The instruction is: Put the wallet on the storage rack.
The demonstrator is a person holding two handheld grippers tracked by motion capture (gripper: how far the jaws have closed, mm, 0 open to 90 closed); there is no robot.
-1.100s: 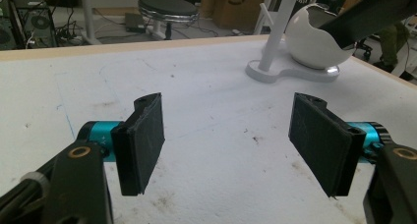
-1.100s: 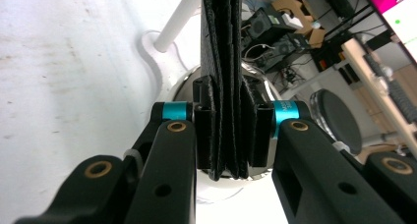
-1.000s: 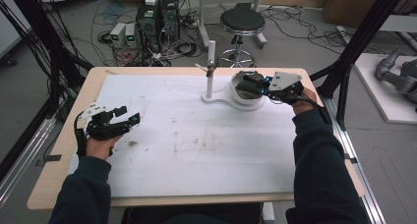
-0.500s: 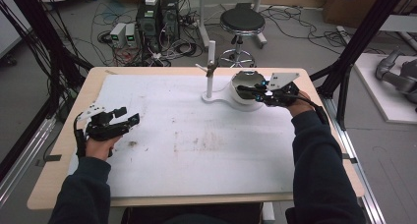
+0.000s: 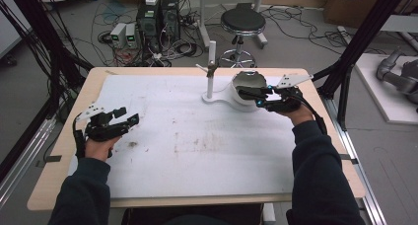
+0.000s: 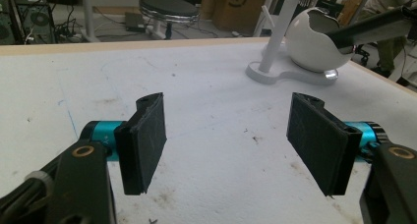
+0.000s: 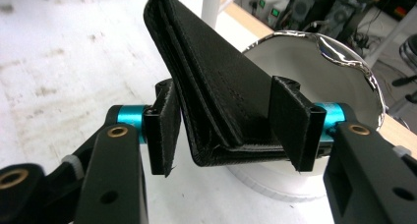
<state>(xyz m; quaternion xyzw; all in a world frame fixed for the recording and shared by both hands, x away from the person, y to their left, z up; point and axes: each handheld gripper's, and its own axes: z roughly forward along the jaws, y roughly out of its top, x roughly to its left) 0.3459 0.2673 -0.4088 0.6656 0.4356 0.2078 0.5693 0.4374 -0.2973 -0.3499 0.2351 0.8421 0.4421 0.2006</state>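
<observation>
Right tool (image 5: 260, 97) clamps a folded black strap (image 7: 216, 94) over the white bowl (image 5: 242, 93) near the desk's (image 5: 197, 175) far right edge | left tool (image 5: 121, 120) released, empty, near left edge | we should lower the strap slowly, clear of the bowl's rim.
</observation>
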